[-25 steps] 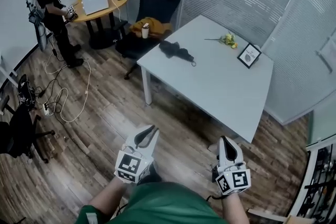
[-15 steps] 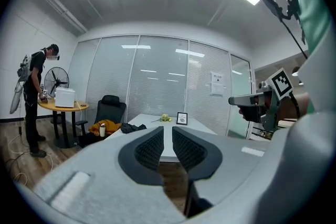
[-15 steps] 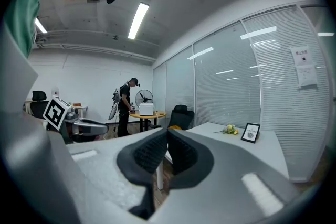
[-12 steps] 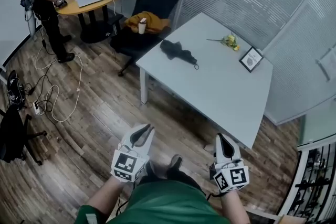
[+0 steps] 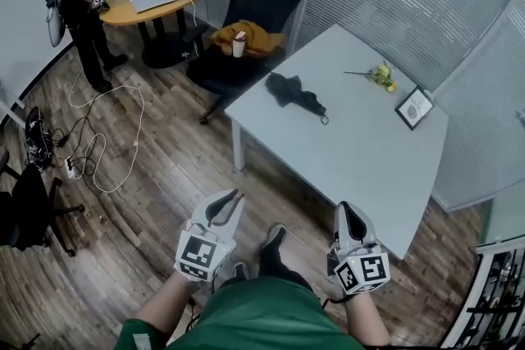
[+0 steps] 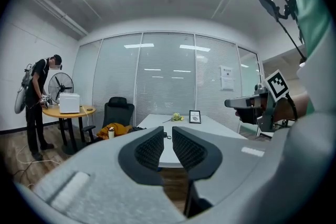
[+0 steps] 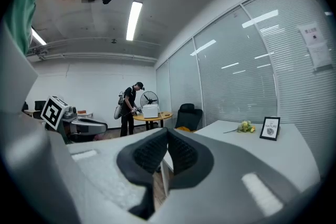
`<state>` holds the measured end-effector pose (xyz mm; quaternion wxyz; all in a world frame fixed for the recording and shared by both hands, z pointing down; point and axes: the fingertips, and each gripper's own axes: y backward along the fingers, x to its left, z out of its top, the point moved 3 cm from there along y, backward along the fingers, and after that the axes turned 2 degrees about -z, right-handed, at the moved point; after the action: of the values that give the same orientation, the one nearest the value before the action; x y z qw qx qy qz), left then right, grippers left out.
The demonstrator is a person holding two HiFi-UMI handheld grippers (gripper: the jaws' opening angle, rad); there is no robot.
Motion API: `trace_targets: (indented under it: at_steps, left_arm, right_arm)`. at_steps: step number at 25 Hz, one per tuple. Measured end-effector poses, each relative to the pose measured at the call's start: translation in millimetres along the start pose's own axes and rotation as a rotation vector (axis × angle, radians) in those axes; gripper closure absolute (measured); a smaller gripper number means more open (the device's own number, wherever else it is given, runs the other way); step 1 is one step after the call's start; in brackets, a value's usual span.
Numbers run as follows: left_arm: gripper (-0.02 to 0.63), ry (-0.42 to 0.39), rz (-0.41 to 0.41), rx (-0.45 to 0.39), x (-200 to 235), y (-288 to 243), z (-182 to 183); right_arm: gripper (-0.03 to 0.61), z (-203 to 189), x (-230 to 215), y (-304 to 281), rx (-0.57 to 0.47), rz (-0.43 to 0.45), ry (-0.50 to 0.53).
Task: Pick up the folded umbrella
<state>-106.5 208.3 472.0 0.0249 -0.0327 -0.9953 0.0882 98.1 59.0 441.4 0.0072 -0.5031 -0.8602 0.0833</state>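
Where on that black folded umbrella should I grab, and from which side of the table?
Grip the folded umbrella across its slimmer stretch near the wrist-loop end, not the bunched fabric. It lies flat and slanted by the grey table's far left corner, so probably best from above, at the table's left edge, jaws straddling its long axis.

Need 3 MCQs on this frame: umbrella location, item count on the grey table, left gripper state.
1. The folded umbrella lies: A on the grey table; B on a chair; C on the floor.
2. Things on the grey table: A one; B three; C five.
3. The left gripper is: A shut and empty; B shut on the umbrella; C wide open.

1 A: it lies near the table's far left corner.
2 B: umbrella, flowers, picture frame.
3 A: its pads sit together with nothing between them, and the umbrella is far off.
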Motion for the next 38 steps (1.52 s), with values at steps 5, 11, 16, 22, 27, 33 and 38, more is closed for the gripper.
trace_targets:
  at_steps: [5,11,16,22,27,33,38]
  left_arm:
    - [0.555,0.012,0.043,0.064,27,-55,6]
    - [0.555,-0.013,0.092,0.076,46,-138,37]
    - [0.555,-0.055,0.123,0.078,61,-192,58]
    - [0.555,-0.106,0.093,0.124,78,-251,61]
    - [0.554,-0.138,0.026,0.145,98,-300,55]
    - [0.532,-0.213,-0.147,0.194,121,-375,39]
    - [0.478,-0.308,-0.317,0.281,152,-432,20]
  right_arm:
    - [0.575,18,-36,-56,-0.039,0.047,-0.005]
    - [0.575,33,-106,-110,-0.053,0.067,-0.036]
    - [0.575,38,-150,-141,-0.049,0.082,-0.042]
    - [0.575,33,-191,-164,-0.029,0.041,-0.074]
    - [0.575,35,-210,-174,-0.022,-0.034,-0.072]
    - [0.575,31,-230,-190,0.002,-0.213,-0.087]
    - [0.575,44,-219,-217,0.0,-0.332,-0.076]
